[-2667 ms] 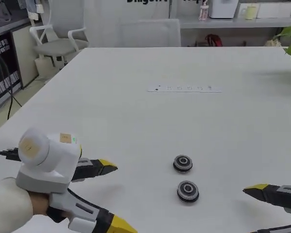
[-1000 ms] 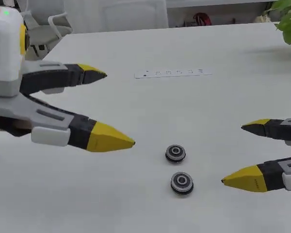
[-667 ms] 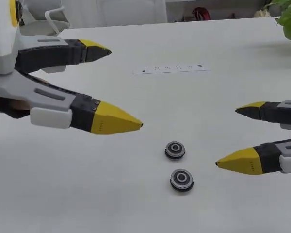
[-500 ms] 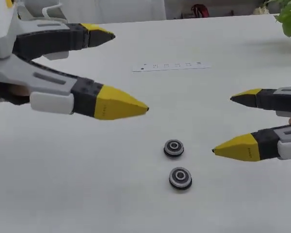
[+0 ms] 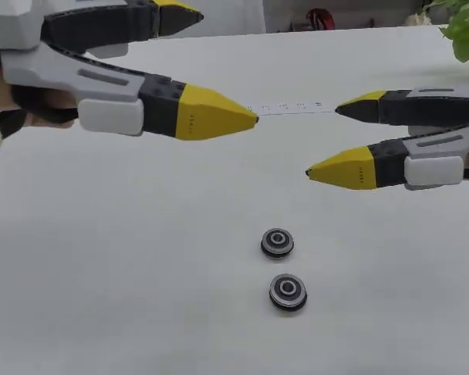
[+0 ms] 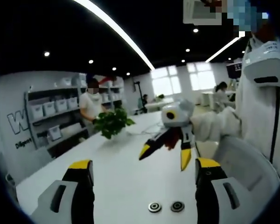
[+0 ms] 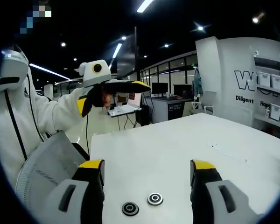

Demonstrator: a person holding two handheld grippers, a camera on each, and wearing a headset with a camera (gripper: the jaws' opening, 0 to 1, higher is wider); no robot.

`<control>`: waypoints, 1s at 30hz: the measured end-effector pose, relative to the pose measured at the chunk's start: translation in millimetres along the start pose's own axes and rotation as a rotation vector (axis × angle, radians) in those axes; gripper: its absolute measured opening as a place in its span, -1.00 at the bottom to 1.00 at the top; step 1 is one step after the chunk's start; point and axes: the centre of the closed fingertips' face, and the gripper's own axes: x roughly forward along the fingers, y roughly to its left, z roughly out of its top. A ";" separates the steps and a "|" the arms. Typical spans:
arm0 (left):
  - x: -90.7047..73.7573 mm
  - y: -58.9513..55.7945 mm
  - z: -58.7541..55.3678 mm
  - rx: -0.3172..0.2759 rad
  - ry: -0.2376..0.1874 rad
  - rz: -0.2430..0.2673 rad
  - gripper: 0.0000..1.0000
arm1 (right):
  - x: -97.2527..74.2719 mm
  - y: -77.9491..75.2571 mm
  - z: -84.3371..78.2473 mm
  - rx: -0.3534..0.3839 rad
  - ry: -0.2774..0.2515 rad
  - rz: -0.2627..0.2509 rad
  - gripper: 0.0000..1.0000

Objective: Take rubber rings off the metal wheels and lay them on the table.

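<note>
Left hand-held gripper point(image 5: 227, 66) and right hand-held gripper point(image 5: 323, 141) hover with jaws spread wide, holding nothing, above a white surface point(image 5: 102, 273). Two small round metal wheels point(image 5: 277, 242), each wearing black rubber rings point(image 5: 273, 294), lie close together below. Best approach: one gripper steadies a wheel while the other pinches only the ring's edge.

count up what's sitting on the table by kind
metal wheels: 2
marked strip: 1
plant: 1
total: 4
</note>
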 end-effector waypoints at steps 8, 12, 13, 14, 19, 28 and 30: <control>21.8 -22.5 -45.0 -0.080 -0.008 -0.060 0.65 | 8.7 5.8 -28.5 0.040 0.000 0.021 0.27; 30.8 -34.9 -60.3 -0.122 -0.016 -0.093 0.62 | 10.5 5.3 -44.0 0.066 0.022 0.015 0.20; 33.3 -36.4 -66.9 -0.125 -0.002 -0.095 0.57 | 10.9 4.9 -48.2 0.070 0.029 0.011 0.19; 34.7 -36.5 -70.7 -0.129 0.005 -0.092 0.55 | 11.3 4.7 -50.5 0.073 0.031 0.009 0.18; 37.9 -36.5 -87.9 -0.173 0.009 -0.066 0.50 | 14.4 8.1 -68.3 0.083 0.070 0.010 0.10; 42.6 -45.9 -110.9 -0.202 0.032 -0.058 0.32 | 19.8 16.9 -94.0 0.075 0.125 0.027 -0.08; 47.2 -51.7 -115.4 -0.211 0.037 -0.080 0.27 | 22.0 20.3 -98.8 0.091 0.131 0.040 -0.12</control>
